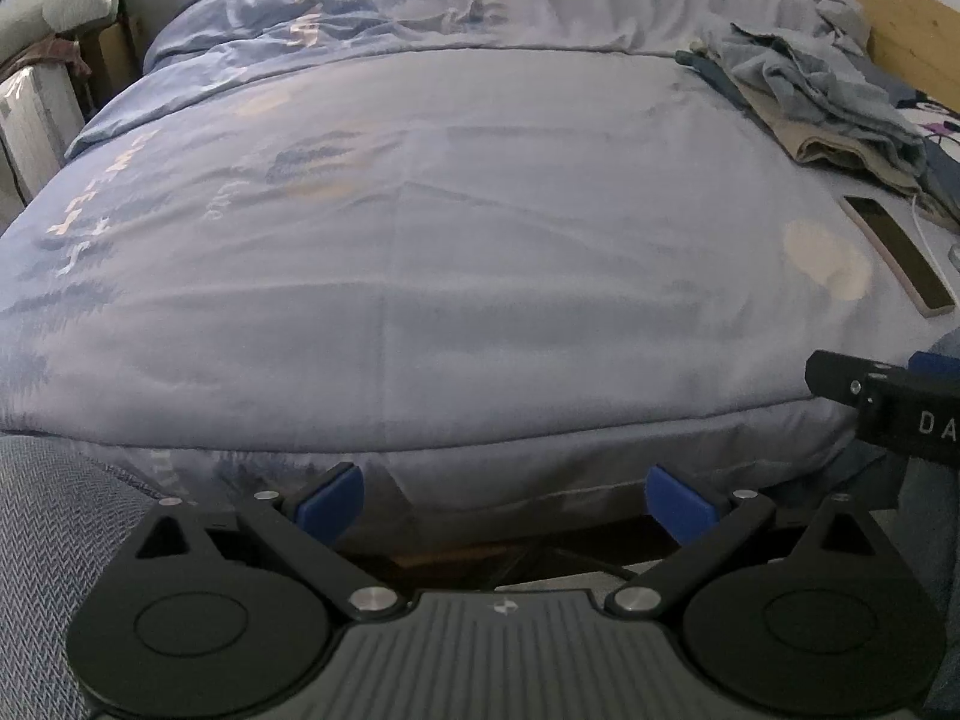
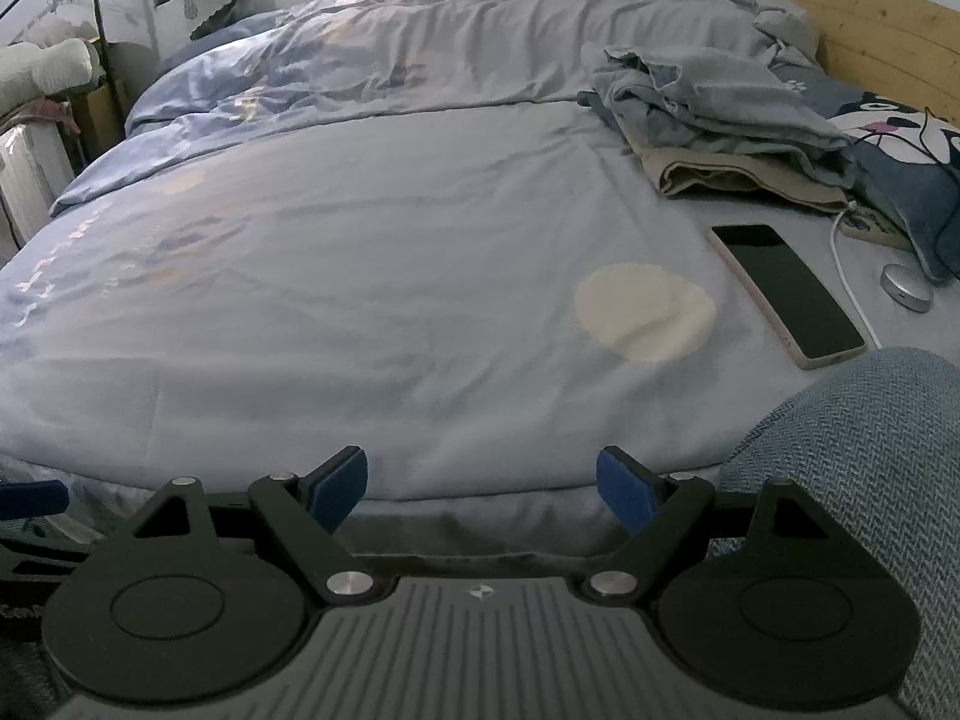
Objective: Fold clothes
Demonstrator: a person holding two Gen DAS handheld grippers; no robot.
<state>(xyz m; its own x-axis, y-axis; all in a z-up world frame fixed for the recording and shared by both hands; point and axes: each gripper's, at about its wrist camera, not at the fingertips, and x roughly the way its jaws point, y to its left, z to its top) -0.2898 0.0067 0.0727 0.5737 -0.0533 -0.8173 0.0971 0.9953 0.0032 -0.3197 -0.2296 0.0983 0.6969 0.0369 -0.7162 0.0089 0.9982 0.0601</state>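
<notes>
A pile of clothes lies at the far right of the bed: a crumpled grey-blue garment [image 2: 714, 102] on top of a folded beige one [image 2: 750, 177]. The pile also shows in the left wrist view [image 1: 816, 102]. My left gripper [image 1: 507, 501] is open and empty at the bed's near edge. My right gripper [image 2: 483, 489] is open and empty at the same edge, further right. Its body shows at the right of the left wrist view [image 1: 888, 402]. Both are far from the pile.
The bed is covered by a light blue duvet [image 2: 360, 252]. A phone [image 2: 786, 294] lies screen up near the pile, with a white cable [image 2: 849, 288] and a round silver puck [image 2: 906, 288]. A wooden headboard [image 2: 870, 24] stands at the right. A blue knit sleeve [image 2: 864, 480] is close by.
</notes>
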